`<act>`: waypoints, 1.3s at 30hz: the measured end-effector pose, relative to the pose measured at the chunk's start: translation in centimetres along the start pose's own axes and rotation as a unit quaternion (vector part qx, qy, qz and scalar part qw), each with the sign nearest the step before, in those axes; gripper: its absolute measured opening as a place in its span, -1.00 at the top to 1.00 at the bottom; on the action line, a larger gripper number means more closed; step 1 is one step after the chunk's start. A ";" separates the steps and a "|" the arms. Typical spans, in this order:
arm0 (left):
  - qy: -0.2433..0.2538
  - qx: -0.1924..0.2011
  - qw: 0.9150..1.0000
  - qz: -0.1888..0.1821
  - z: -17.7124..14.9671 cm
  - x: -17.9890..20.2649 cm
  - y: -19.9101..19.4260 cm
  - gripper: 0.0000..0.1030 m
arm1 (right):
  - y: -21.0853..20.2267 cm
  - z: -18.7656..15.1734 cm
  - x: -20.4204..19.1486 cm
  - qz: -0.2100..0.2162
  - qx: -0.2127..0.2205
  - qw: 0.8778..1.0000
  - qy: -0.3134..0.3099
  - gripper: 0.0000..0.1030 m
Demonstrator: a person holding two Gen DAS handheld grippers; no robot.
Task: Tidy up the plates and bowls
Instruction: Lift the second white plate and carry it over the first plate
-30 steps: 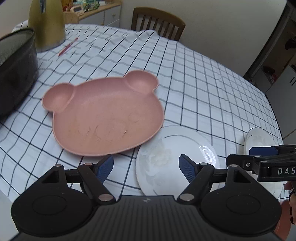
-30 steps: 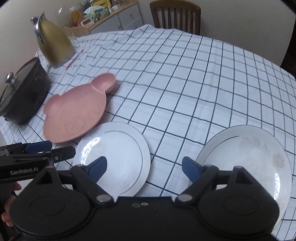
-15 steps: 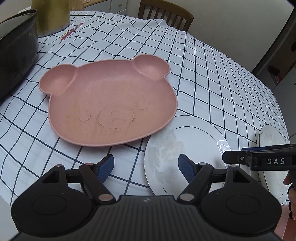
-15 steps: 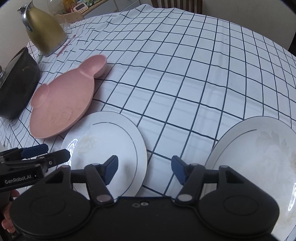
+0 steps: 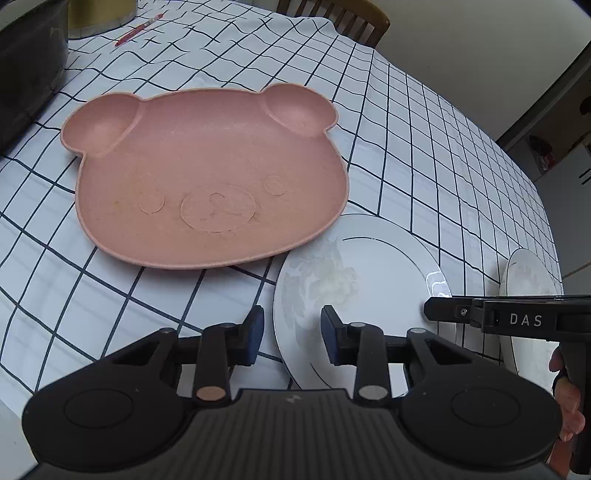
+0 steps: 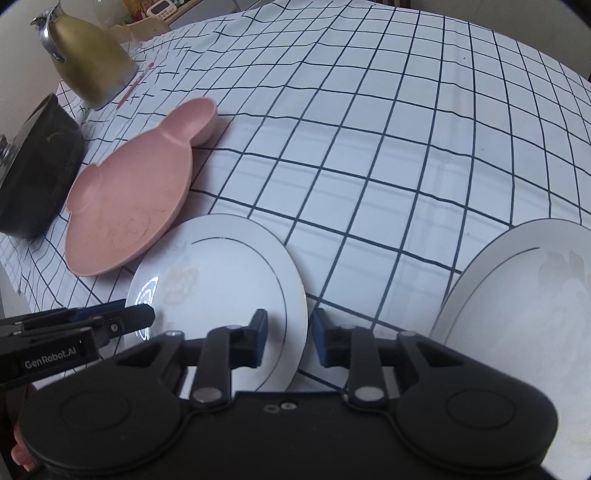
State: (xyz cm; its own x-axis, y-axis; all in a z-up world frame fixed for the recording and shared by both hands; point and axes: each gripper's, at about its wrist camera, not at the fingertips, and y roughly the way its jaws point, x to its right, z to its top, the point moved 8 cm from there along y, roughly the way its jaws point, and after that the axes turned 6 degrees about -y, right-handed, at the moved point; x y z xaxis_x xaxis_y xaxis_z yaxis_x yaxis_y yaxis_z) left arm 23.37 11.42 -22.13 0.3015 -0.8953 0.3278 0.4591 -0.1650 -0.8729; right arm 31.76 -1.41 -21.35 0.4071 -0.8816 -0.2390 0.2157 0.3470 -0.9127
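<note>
White plate (image 5: 369,280) lies on the checked cloth (image 5: 424,147), touching the pink bear plate (image 5: 207,177). Both grippers came down and narrowed — left gripper (image 5: 291,334) and right gripper (image 6: 286,338) closing astride opposite rims, not yet pinching. Two-handed lift looks imminent.

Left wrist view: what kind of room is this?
Likely a home dining area: a table under a white grid-checked tablecloth, a wooden slat-back chair pulled up to it, and a pink bear-face plastic plate beside a white ceramic plate.
</note>
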 end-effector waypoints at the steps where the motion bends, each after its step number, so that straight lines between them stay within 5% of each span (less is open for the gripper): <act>1: -0.002 -0.001 1.000 0.002 0.0 0.0 0.0 0.47 | 0.0 0.0 0.0 0.000 0.000 1.000 0.000 0.63; 6: -0.005 -0.005 1.000 0.004 -0.1 -0.3 0.1 0.68 | -0.1 -0.1 0.2 -0.001 0.002 1.000 0.000 0.73; 19: -0.005 0.003 1.000 0.000 -0.3 1.1 -0.1 0.70 | -1.7 -1.0 0.5 -0.017 -0.007 1.000 -0.010 0.76; 39: 0.054 0.032 0.997 -0.034 1.0 11.8 -2.6 0.70 | -10.1 -1.3 7.2 -0.034 0.063 0.996 0.058 0.78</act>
State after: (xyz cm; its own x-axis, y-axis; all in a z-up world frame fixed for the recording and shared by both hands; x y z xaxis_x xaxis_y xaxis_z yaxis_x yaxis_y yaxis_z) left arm 26.59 1.67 -15.61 0.1770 -0.9229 0.3419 0.5288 -0.2038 -0.8239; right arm 31.31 -11.67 -14.23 0.2849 -0.9327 -0.2213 0.3519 0.3165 -0.8809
